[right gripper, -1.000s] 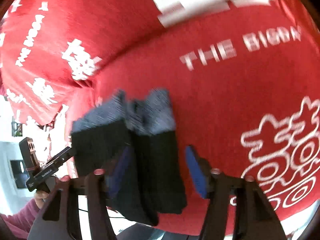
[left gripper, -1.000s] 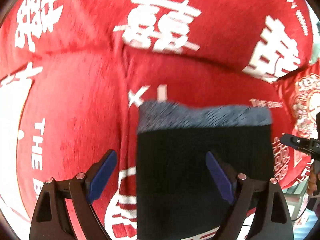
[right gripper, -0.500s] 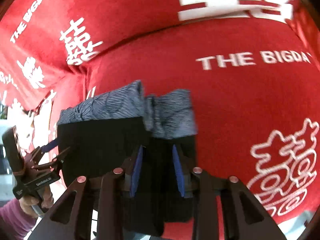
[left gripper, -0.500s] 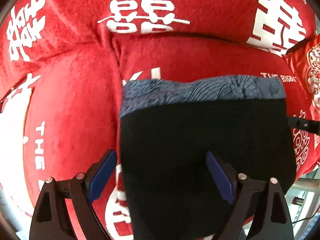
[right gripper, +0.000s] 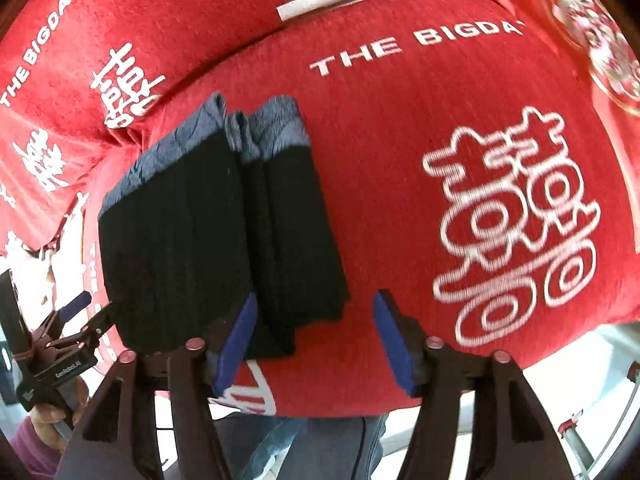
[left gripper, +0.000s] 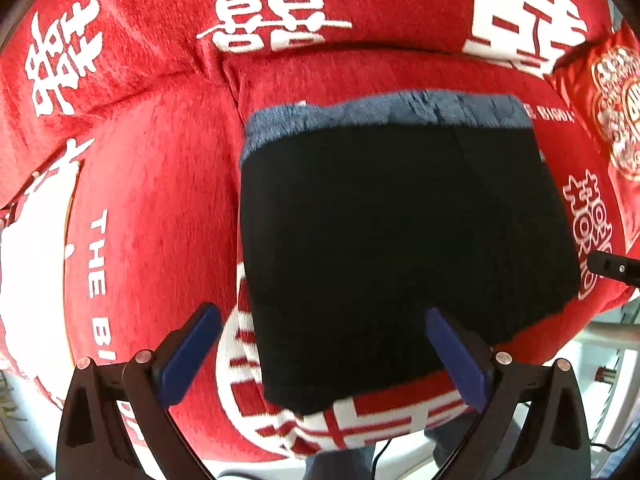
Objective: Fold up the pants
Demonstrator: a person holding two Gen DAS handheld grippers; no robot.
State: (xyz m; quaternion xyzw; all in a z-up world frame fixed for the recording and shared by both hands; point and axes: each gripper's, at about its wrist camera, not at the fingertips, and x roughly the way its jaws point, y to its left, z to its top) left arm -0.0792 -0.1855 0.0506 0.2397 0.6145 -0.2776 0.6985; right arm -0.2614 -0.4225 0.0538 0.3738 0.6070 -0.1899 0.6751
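Observation:
The black pants [left gripper: 396,248] with a grey-blue patterned waistband lie folded into a flat rectangle on a red cushion [left gripper: 152,208]. My left gripper [left gripper: 320,356] is open, its blue pads apart near the pants' near edge, holding nothing. In the right wrist view the pants [right gripper: 212,232] show as a layered stack with the waistband at the far end. My right gripper [right gripper: 316,338] is open, empty, its left pad beside the stack's near right corner. The left gripper shows at the left edge of the right wrist view [right gripper: 70,320].
Red sofa cushions with white characters and "THE BIGDAY" lettering [right gripper: 416,40] fill both views. A red embroidered pillow [left gripper: 616,100] sits at the right. The cushion's front edge [right gripper: 440,396] drops off close to the grippers. The person's legs show below it.
My right gripper was shut on the folded pants' edge half a second ago and has opened, leaving them on the cushion. My left gripper stayed open and pulled back a little.

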